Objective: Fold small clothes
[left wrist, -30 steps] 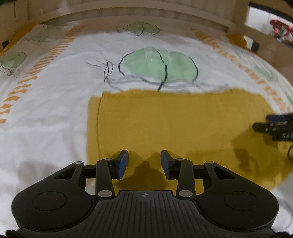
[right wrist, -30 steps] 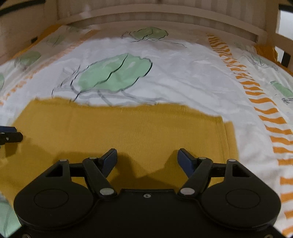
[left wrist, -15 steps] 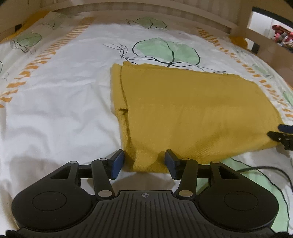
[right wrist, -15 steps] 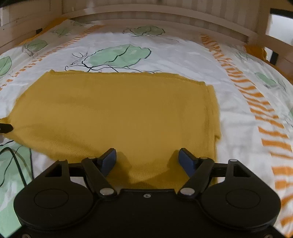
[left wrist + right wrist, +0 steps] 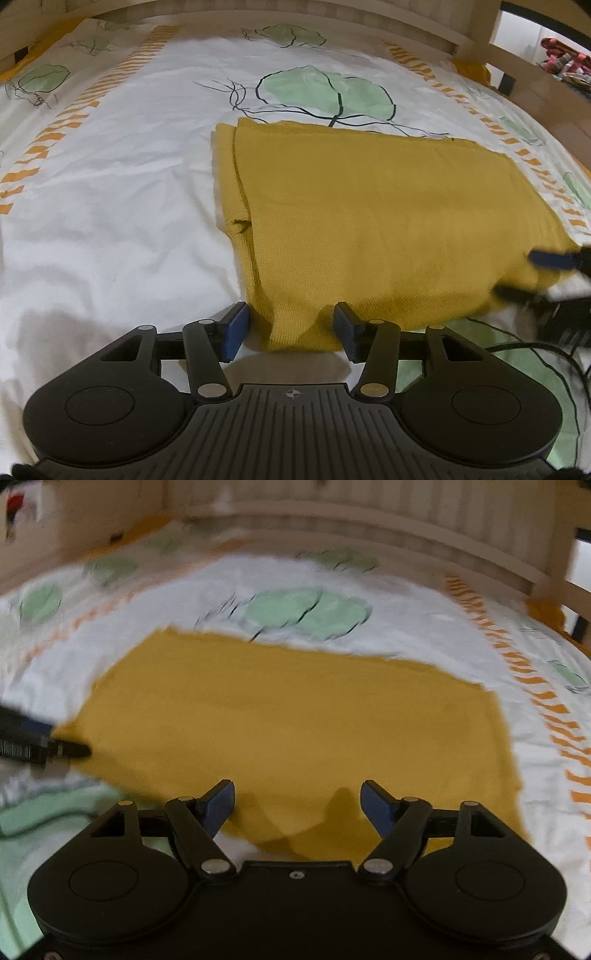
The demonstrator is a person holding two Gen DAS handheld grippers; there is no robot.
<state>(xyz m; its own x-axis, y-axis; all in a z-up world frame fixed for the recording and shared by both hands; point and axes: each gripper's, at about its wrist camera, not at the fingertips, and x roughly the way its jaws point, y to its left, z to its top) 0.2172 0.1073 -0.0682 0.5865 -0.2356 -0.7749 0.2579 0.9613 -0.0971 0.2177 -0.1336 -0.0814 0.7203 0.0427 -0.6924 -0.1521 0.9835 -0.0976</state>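
R wrist view smeared by motion blur: sheet print and headboard soft, no fine detail. Left gripper there is a dark streak at the cloth's left corner, cut by frame edge; jaw state unreadable. Cloth near edge hidden behind the right gripper body. L wrist view: right gripper blurred at cloth's right corner, cut by frame edge. Cable by cloth's near-right corner runs out of frame. Red clutter far beyond cloth too small to ID.

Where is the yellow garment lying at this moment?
The yellow garment lies flat on the leaf-print bedsheet, just below a large green leaf. Its near edge sits between the open jaws of the left gripper.
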